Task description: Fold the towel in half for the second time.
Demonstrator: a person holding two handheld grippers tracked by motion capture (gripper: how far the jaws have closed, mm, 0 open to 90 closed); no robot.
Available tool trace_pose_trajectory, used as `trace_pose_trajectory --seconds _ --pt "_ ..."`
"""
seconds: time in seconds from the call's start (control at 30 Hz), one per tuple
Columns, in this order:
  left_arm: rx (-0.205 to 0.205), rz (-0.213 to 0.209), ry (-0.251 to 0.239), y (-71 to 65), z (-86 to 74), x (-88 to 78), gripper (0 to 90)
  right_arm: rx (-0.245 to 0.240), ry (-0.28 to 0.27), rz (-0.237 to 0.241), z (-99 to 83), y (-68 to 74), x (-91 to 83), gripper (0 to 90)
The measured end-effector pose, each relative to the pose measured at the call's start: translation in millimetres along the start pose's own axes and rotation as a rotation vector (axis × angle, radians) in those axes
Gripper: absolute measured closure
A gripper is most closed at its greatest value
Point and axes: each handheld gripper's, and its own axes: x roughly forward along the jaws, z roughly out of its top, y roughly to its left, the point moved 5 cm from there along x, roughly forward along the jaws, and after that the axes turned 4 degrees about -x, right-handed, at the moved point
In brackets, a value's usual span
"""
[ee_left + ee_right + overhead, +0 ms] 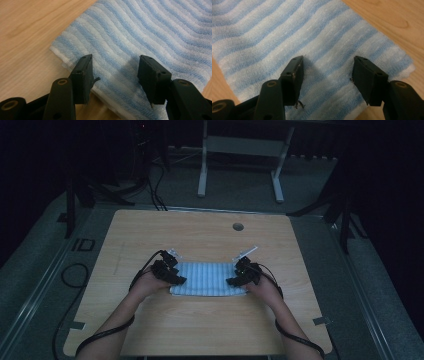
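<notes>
High view, near edge: two forearms enter from below, each w/ a cable trailing back; left hand [145, 284] and right hand [264, 288] sit on a light wood table [200, 330]. Between them lies a folded blue-and-white striped cloth [207, 278], flat, roughly mid-table, its long side across the view. Left gripper [176, 279] is at the cloth's left end, right gripper [235, 281] at its right end; jaw gap too small to judge here. Left gripper view adds detail: left gripper [115, 75] has jaws wide apart, holding nothing, poised over the cloth [140, 37] near a corner, layered fold edges visible at that corner, bare wood [30, 30] beside. Right gripper view: right gripper [327, 75] likewise spread wide, nothing between jaws, over the cloth [274, 32] near its opposite corner; a few frayed threads cling to one jaw's base. Farther, high view only: round grommet hole [238, 226] near table's far edge, a white frame stand [240, 160] on the grey floor beyond, dark cables at far left. Floor marking at left reads approx. "ID" [83, 244]; no brand legible.
</notes>
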Motion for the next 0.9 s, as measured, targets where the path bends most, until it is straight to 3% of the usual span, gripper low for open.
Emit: trace_pose_trajectory --seconds 0.13,0.37,0.53,0.67,0.73,0.77,0.83,0.9 --pt "0.007 0.019 0.006 4.0 2.5 0.6 44.5 0.007 0.008 -0.006 8.0 -3.8 4.8 41.2" --pt "-0.018 0.037 0.009 15.5 8.9 2.1 44.5 0.018 0.003 -0.014 20.9 -12.7 12.8 41.1" --pt "-0.03 0.033 -0.001 16.6 8.7 1.9 44.5 0.022 -0.011 -0.01 20.8 -13.7 13.0 41.0" --pt "-0.056 0.014 -0.017 15.5 9.2 -1.4 38.3 0.01 -0.014 0.002 20.5 -12.3 10.6 37.2" --pt "-0.066 0.001 -0.034 13.8 9.1 -4.8 35.7 0.013 -0.03 0.022 19.8 -11.2 9.9 29.7" --pt "-0.076 -0.015 -0.055 11.4 8.5 -7.2 27.5 -0.012 -0.032 0.03 17.7 -8.6 9.4 23.7" --pt "-0.086 -0.025 -0.071 8.6 7.0 -8.7 25.5 -0.002 -0.045 0.045 17.3 -8.6 8.3 19.4" --pt "-0.073 -0.025 -0.077 4.9 5.5 -10.0 22.3 0.004 -0.066 0.051 17.3 -9.5 6.2 14.2"
